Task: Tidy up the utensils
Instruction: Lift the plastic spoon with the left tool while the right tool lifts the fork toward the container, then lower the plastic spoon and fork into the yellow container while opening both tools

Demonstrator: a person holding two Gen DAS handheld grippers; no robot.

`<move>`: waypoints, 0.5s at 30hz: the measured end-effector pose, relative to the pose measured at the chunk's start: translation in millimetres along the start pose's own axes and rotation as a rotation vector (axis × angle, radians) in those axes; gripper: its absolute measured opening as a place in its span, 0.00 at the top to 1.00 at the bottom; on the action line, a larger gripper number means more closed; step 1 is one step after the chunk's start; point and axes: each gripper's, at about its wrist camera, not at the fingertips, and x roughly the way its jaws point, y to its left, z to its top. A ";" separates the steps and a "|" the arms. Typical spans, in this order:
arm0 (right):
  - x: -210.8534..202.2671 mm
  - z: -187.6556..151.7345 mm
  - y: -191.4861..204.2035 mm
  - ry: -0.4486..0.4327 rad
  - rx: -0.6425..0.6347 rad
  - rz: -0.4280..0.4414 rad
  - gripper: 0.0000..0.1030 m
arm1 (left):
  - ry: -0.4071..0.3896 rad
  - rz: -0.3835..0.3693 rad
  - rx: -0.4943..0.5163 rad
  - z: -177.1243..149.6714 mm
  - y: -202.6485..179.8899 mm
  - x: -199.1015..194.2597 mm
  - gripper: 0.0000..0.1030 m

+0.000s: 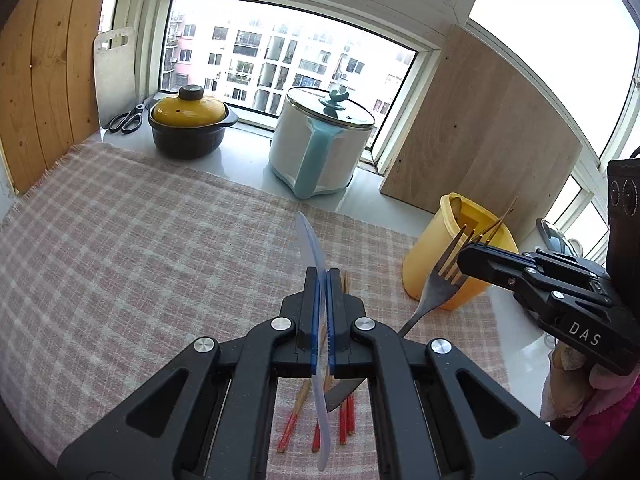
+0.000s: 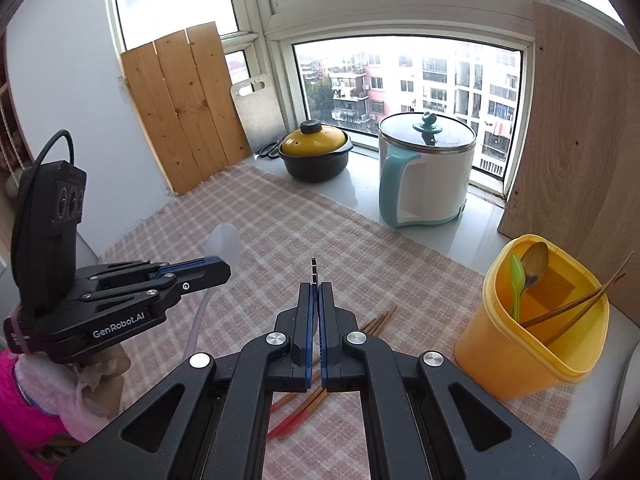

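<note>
In the left wrist view my left gripper [image 1: 322,276] is shut on a translucent plastic spoon [image 1: 309,246], seen edge-on, its bowl sticking up past the fingertips. My right gripper [image 1: 464,258] comes in from the right, shut on a metal fork [image 1: 434,286], and hangs beside the yellow utensil holder [image 1: 486,236]. From the right wrist view, the right gripper [image 2: 316,290] pinches the fork [image 2: 315,270] edge-on. The left gripper [image 2: 226,270] holds the spoon [image 2: 224,242] at the left. The holder [image 2: 532,332] contains a green spoon [image 2: 516,276], a wooden spoon [image 2: 536,258] and brown chopsticks [image 2: 580,300].
Several red-tipped chopsticks [image 1: 344,420] lie on the checked cloth [image 1: 140,220] under both grippers. A black pot with a yellow lid [image 1: 188,128], a white and teal lidded pot [image 1: 320,152] and scissors [image 1: 126,120] stand by the window. Wooden boards lean at left and right.
</note>
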 end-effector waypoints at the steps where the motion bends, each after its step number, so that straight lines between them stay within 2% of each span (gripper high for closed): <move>1: -5.8 1.5 -3.4 -0.007 0.000 -0.005 0.99 | -0.007 -0.006 0.004 2.8 -4.5 -0.5 1.00; 10: -67.4 10.7 -48.5 -0.079 0.054 -0.057 0.99 | -0.062 -0.078 0.043 28.5 -51.0 4.6 1.00; 15: -99.5 12.0 -75.7 -0.121 0.090 -0.114 0.99 | -0.068 -0.124 0.051 43.4 -75.8 19.2 1.00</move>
